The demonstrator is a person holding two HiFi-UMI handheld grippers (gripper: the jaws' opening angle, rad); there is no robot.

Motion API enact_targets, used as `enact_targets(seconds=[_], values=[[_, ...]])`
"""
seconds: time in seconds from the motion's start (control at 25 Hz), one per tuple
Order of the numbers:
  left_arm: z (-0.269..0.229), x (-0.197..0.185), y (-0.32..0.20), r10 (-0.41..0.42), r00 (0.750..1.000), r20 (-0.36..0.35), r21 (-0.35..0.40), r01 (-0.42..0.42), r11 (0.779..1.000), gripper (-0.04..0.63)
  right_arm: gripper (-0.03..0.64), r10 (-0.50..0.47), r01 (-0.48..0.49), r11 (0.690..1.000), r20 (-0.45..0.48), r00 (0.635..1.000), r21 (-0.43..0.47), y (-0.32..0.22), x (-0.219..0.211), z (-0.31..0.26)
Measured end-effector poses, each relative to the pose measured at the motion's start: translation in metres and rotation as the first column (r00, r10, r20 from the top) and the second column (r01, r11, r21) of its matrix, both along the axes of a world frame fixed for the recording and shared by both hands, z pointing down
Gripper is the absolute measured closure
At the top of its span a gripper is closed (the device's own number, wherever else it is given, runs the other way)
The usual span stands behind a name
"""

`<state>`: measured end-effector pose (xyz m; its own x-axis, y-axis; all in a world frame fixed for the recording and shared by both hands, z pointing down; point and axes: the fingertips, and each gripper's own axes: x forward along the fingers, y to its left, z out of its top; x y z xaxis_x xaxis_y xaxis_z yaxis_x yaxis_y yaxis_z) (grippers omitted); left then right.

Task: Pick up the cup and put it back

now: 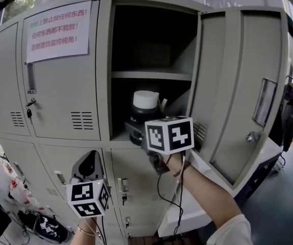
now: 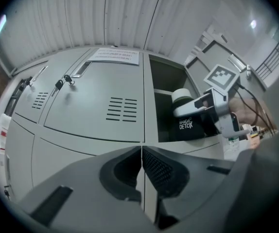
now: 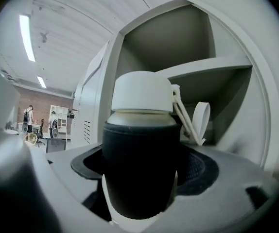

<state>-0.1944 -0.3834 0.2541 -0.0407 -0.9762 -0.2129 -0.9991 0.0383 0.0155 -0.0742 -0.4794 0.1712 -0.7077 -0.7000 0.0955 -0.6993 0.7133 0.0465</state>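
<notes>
The cup (image 1: 144,104) is a bottle with a black sleeve, a white lid and a white strap. It stands upright at the front of the open locker's lower compartment (image 1: 182,106). My right gripper (image 1: 136,130) is shut on the sleeve, its marker cube just in front. In the right gripper view the cup (image 3: 140,164) fills the space between the jaws. I cannot tell whether its base rests on the compartment floor. My left gripper (image 1: 88,166) hangs low at the left, shut and holding nothing. In the left gripper view its pads (image 2: 151,166) meet, with the cup (image 2: 187,116) seen beyond them.
The locker door (image 1: 241,86) stands swung open to the right of my right arm. A shelf (image 1: 151,75) divides the compartment above the cup. A paper notice (image 1: 58,30) is on the shut door to the left. Bags lie on the floor (image 1: 39,223).
</notes>
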Motion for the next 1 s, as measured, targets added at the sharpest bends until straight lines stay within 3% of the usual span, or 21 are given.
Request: enact_targets(seconds=[0.32, 0.52, 0.76, 1.0], values=[[-0.024, 0.011, 0.01, 0.003, 1.0, 0.003, 0.006, -0.003, 1.0, 0.588, 0.215, -0.088, 0.087, 0.996, 0.043, 0.995, 0.023, 0.053, 0.009, 0.001], [-0.013, 0.02, 0.019, 0.001, 1.0, 0.003, -0.017, -0.001, 1.0, 0.588, 0.215, -0.151, 0.152, 0.988, 0.046, 0.987, -0.021, 0.086, 0.013, 0.027], [0.002, 0.027, 0.027, -0.007, 1.0, 0.014, -0.052, 0.007, 0.999, 0.588, 0.215, -0.182, 0.183, 0.983, 0.04, 0.982, -0.009, 0.112, 0.022, 0.055], [0.015, 0.031, 0.04, -0.032, 0.999, 0.016, -0.066, 0.033, 0.997, 0.588, 0.215, -0.203, 0.206, 0.977, 0.06, 0.977, -0.062, 0.127, 0.03, 0.094]])
